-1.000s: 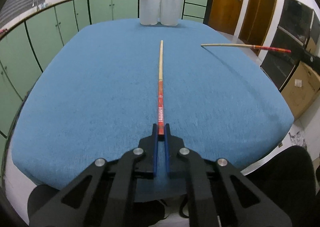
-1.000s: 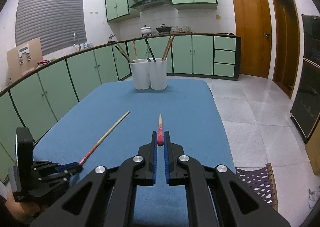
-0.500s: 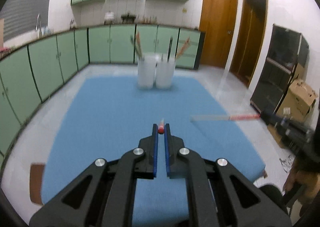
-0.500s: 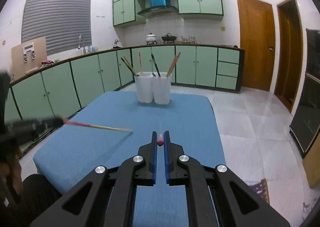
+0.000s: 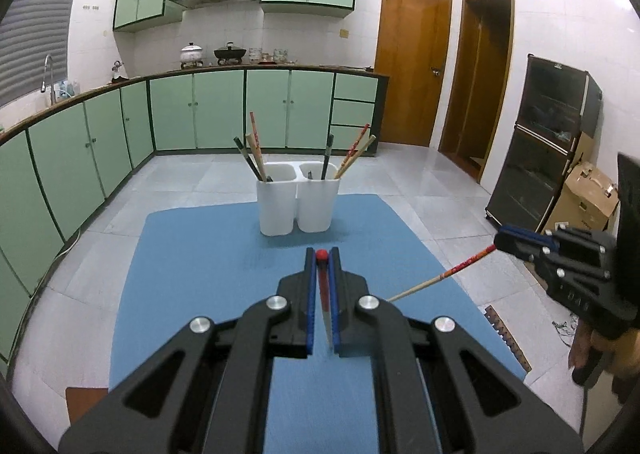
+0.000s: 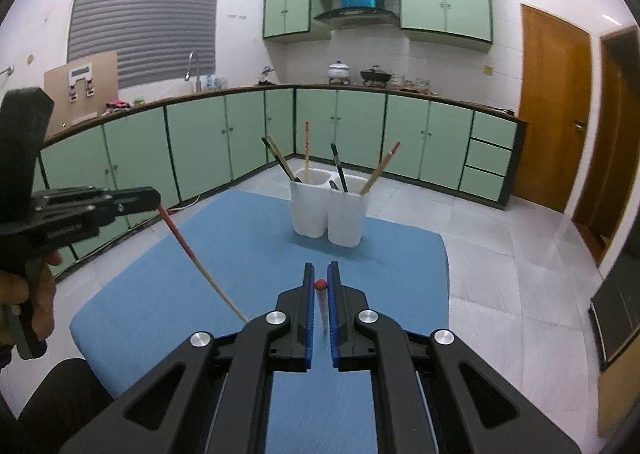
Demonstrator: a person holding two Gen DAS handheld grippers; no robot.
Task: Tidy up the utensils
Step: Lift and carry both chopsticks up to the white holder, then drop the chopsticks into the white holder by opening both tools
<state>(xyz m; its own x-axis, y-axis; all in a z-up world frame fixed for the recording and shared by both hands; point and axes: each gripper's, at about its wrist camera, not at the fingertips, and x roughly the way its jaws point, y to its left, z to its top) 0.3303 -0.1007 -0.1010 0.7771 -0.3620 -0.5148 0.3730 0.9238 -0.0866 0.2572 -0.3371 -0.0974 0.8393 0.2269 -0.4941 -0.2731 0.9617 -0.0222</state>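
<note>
Aloft, a red-ended, pale-tipped chopstick [image 6: 200, 262] clamped in each hand-held gripper, left [image 5: 322, 254] and right [image 6: 320, 285].

A matt blue cloth [image 5: 192, 254] covers the table; far on it, the white holder [image 5: 298, 200] looks smooth plastic, its chopsticks [image 5: 354, 152] wooden.

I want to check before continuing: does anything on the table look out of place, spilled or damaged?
Nothing stands out. The white holder stands upright on the blue cloth with chopsticks leaning inside. Each gripper, left and right, holds one chopstick.
</note>
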